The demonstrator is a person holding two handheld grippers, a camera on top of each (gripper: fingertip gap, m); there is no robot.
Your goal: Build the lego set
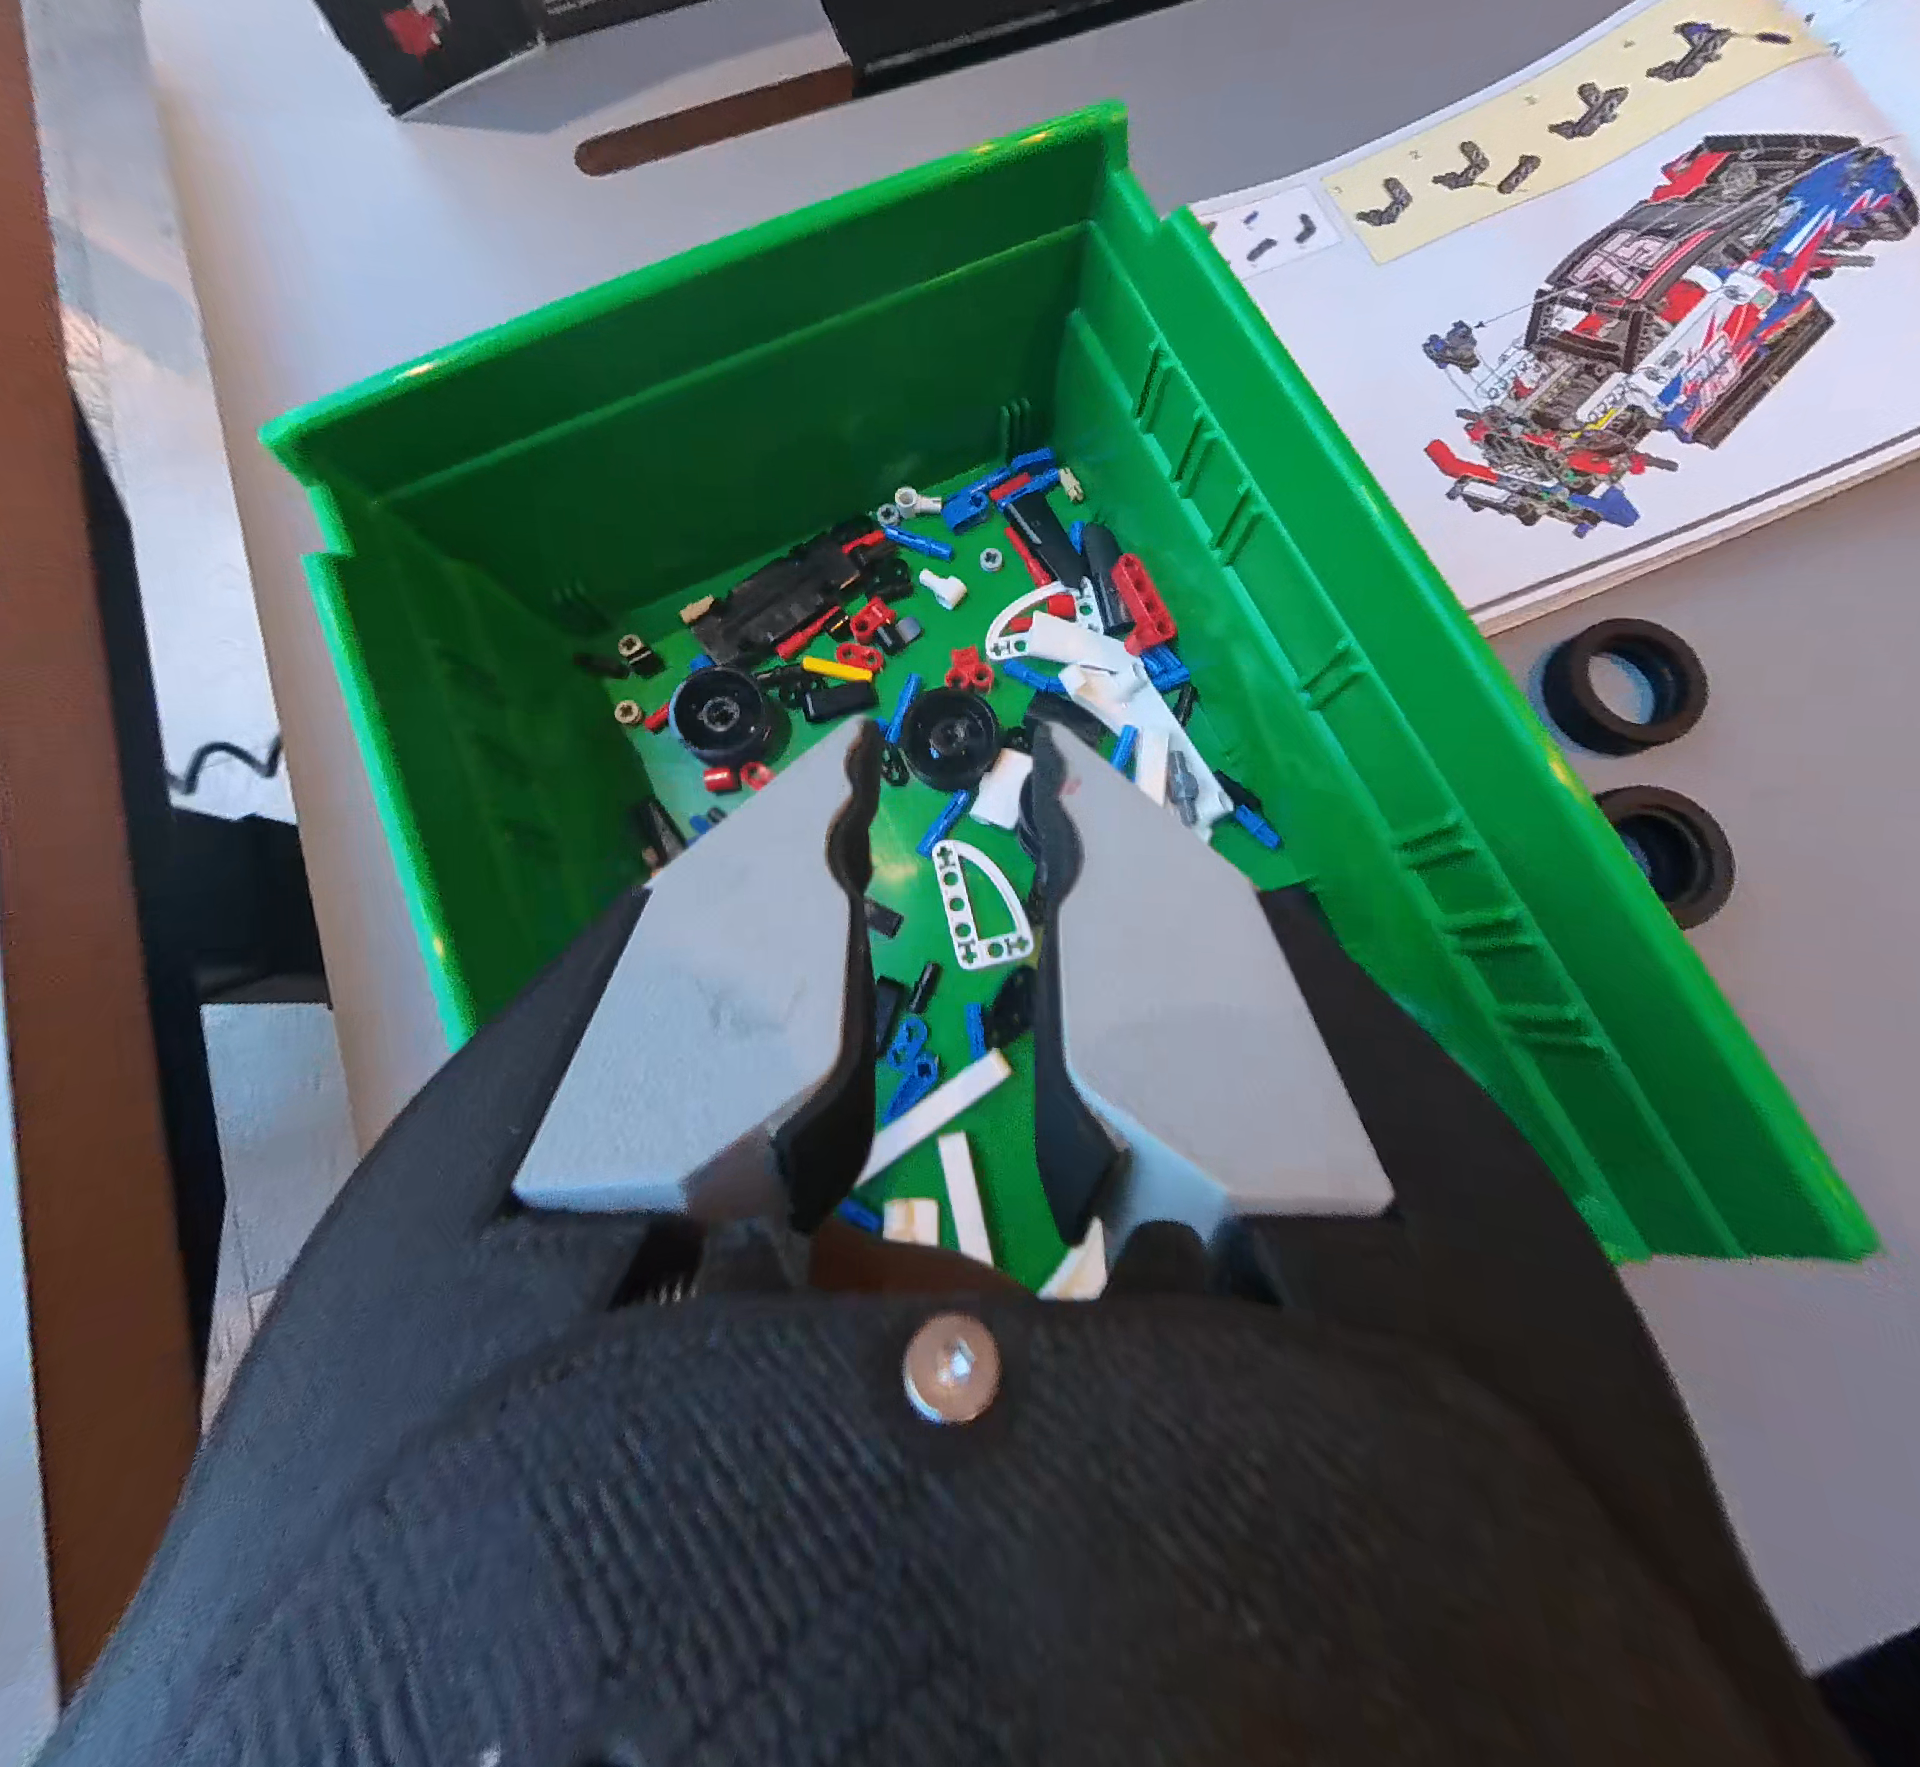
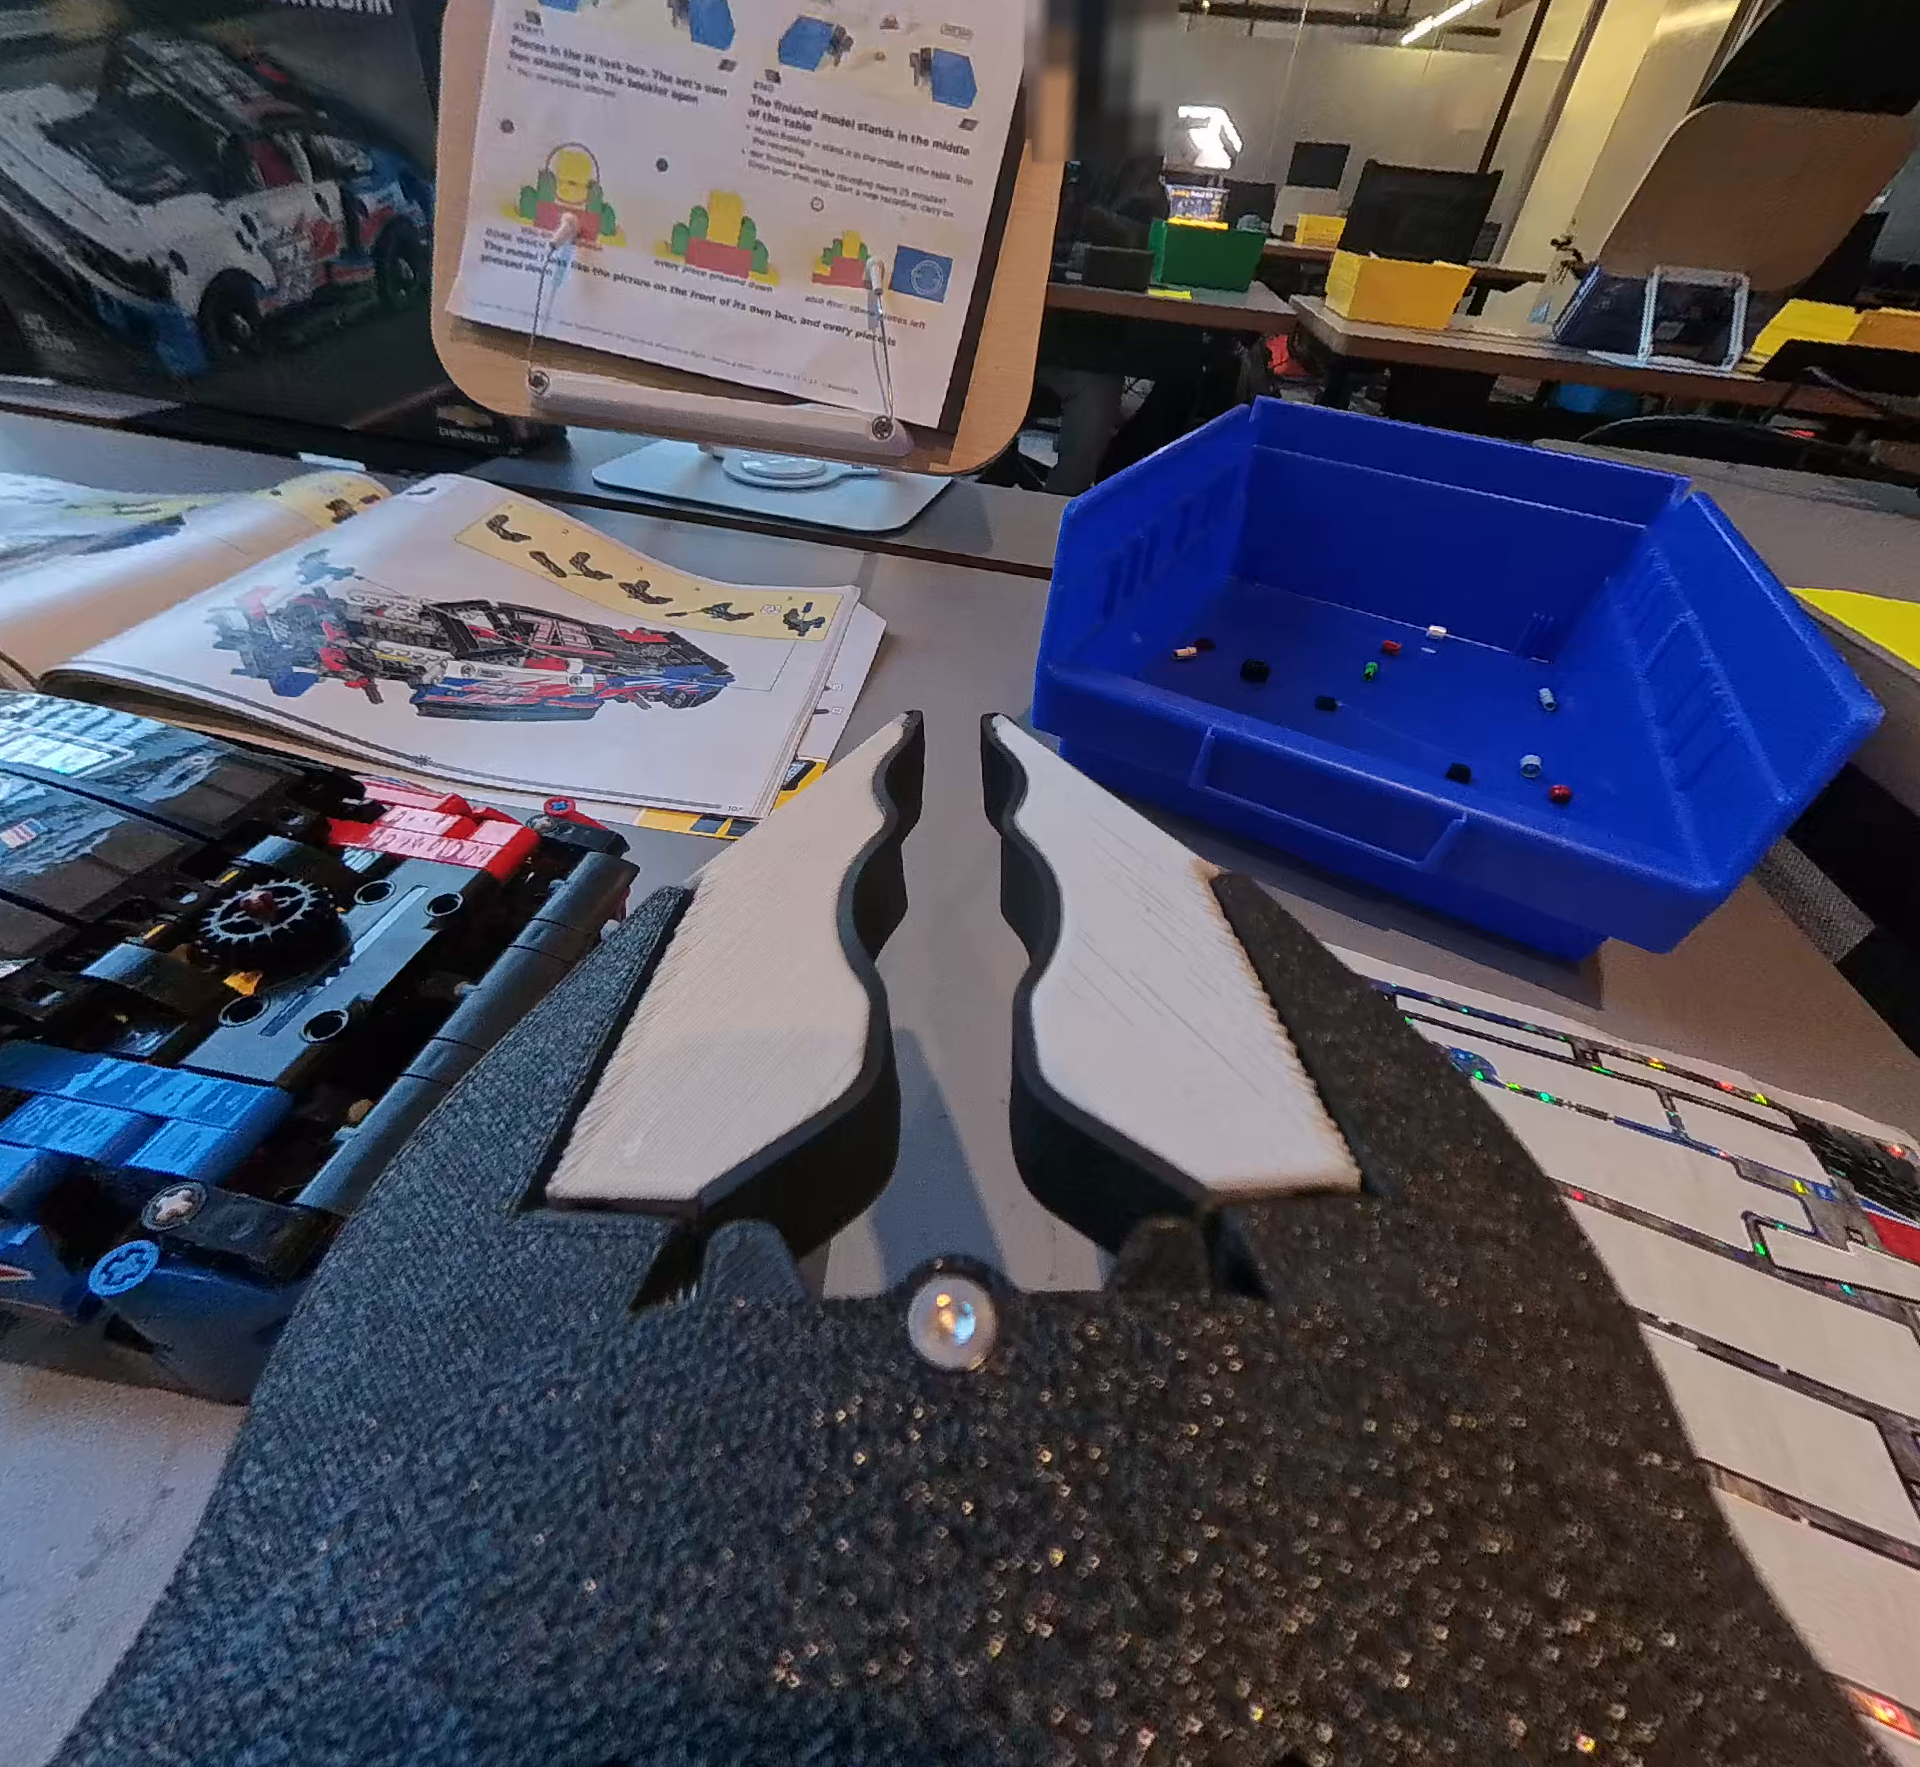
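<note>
In the left wrist view my left gripper (image 1: 954, 743) is open and empty, held above the green bin (image 1: 727, 387). The bin holds several loose lego pieces: black wheels (image 1: 948, 736), a white curved panel (image 1: 979, 905), and red, blue and white parts. In the right wrist view my right gripper (image 2: 952, 730) is open and empty, low over the grey table. The part-built lego car (image 2: 239, 979), black, blue and red, lies to its left. The open instruction booklet (image 2: 457, 647) lies beyond the car; it also shows in the left wrist view (image 1: 1621, 283).
A blue bin (image 2: 1455, 668) with a few small pieces stands front right of my right gripper. Two black tyres (image 1: 1623, 684) lie right of the green bin. The black set box (image 2: 208, 138) and a sheet on a stand (image 2: 748, 159) stand at the back. A sticker sheet (image 2: 1704, 1229) lies at the right. Tip to tip, the grippers are about 70 centimetres apart.
</note>
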